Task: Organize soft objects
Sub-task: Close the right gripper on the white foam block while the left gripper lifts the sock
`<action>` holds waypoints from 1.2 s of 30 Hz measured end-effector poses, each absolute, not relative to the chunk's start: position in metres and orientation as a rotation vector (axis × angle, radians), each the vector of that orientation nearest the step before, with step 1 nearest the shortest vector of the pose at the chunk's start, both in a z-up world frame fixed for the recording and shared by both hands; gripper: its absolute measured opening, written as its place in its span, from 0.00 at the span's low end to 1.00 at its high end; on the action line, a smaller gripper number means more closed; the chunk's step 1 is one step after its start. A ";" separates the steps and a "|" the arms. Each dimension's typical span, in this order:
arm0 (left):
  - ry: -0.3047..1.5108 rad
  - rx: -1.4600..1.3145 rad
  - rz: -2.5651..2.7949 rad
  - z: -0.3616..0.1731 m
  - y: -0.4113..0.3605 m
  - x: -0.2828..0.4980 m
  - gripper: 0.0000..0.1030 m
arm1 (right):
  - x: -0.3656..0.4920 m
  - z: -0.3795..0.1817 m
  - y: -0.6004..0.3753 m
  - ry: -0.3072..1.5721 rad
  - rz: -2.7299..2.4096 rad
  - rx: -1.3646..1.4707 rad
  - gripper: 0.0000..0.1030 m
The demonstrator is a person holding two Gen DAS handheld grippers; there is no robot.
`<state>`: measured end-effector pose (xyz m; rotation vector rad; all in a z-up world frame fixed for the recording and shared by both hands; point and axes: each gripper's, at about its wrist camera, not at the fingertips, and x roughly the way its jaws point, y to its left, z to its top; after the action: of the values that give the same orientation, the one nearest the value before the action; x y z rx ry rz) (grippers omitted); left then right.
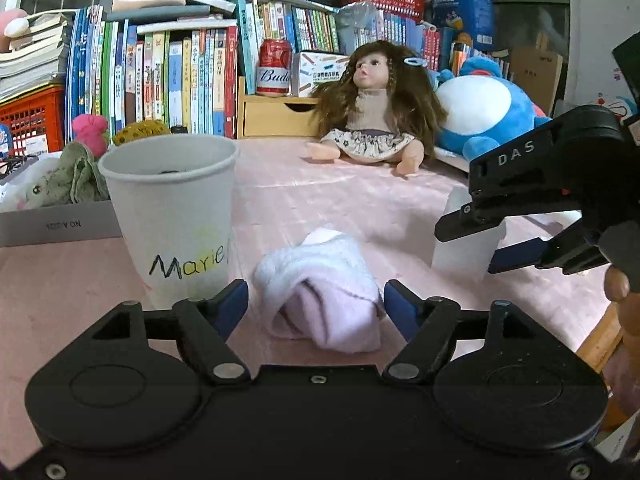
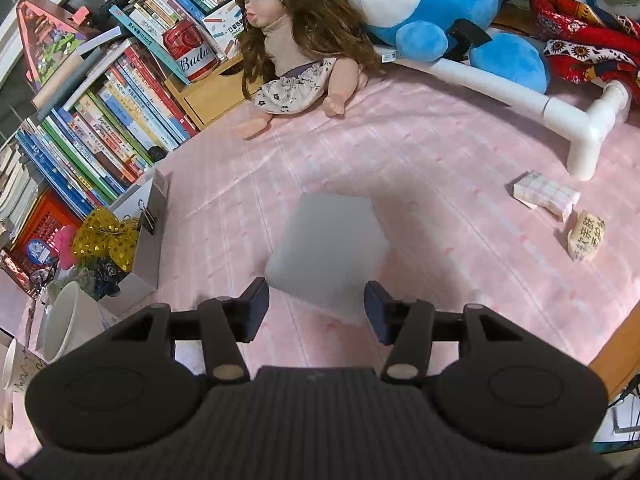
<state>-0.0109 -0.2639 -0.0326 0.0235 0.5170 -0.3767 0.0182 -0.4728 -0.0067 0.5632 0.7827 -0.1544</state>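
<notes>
Lilac sock only in left view; white block between spread right hand-held gripper; left hand-held gripper spread.

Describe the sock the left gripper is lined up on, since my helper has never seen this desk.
On the pink tablecloth, find the white paper cup marked "Marie". Just right of it lies the sock, between the left gripper's open jaws. It is fluffy, rolled, white and pale lilac, unlike the plain white block further right.
</notes>
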 end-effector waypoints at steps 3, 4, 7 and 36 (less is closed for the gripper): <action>0.526 0.013 -0.385 -0.034 -0.265 -0.006 0.68 | 0.020 -0.014 -0.473 0.814 -0.179 0.560 0.47; 0.524 0.010 -0.390 -0.035 -0.265 -0.006 0.60 | 0.018 -0.015 -0.473 0.805 -0.179 0.558 0.42; 0.513 0.012 -0.408 -0.034 -0.264 -0.006 0.44 | 0.017 -0.015 -0.475 0.808 -0.186 0.572 0.33; 0.371 -0.007 -0.500 0.030 -0.224 -0.029 0.27 | 0.027 0.013 -0.473 0.691 -0.224 0.569 0.56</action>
<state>-0.0294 -0.2238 0.0302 -0.0070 0.3707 -0.4999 0.0270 -0.4726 0.0132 0.5691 0.6911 -0.2241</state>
